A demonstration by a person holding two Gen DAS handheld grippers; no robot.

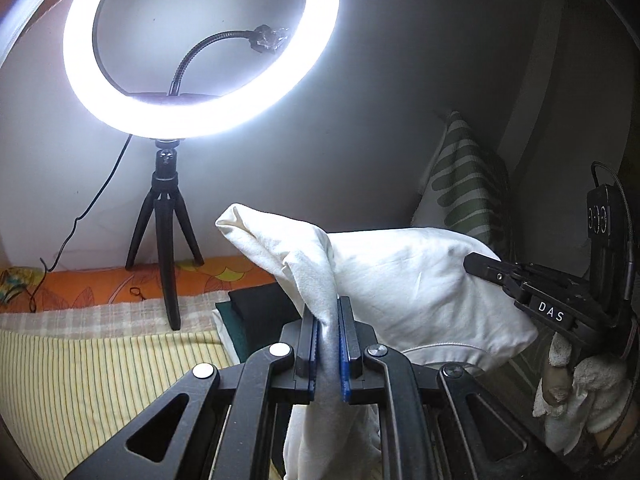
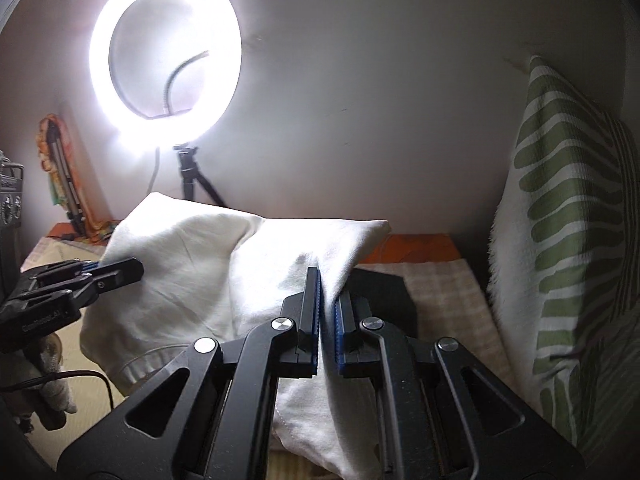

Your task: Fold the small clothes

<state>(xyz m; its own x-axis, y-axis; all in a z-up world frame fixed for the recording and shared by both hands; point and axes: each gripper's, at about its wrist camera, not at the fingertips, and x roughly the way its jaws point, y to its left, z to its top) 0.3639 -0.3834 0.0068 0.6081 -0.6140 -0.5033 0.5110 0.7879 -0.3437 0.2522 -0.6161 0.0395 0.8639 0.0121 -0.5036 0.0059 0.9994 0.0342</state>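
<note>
white garment (image 1: pixel 408 280) hangs stretched in the air over the bed (image 1: pixel 80 368), prob lifted to spread it flat before folding. w/ each top corner pinched, cloth drapes btwn & below both claws. left gripper (image 1: pixel 329 344) clamped on one bunched corner; right gripper (image 2: pixel 327 320) clamped on the other. ring light (image 1: pixel 200 48) behind, striped pillow (image 2: pixel 560 240) at the side.

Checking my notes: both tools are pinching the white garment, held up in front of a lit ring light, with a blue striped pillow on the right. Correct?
Not quite: the pillow is green-and-white striped, not blue, as the right wrist view shows. Both the left tool and right tool pinch the white garment before the lit ring light.
</note>
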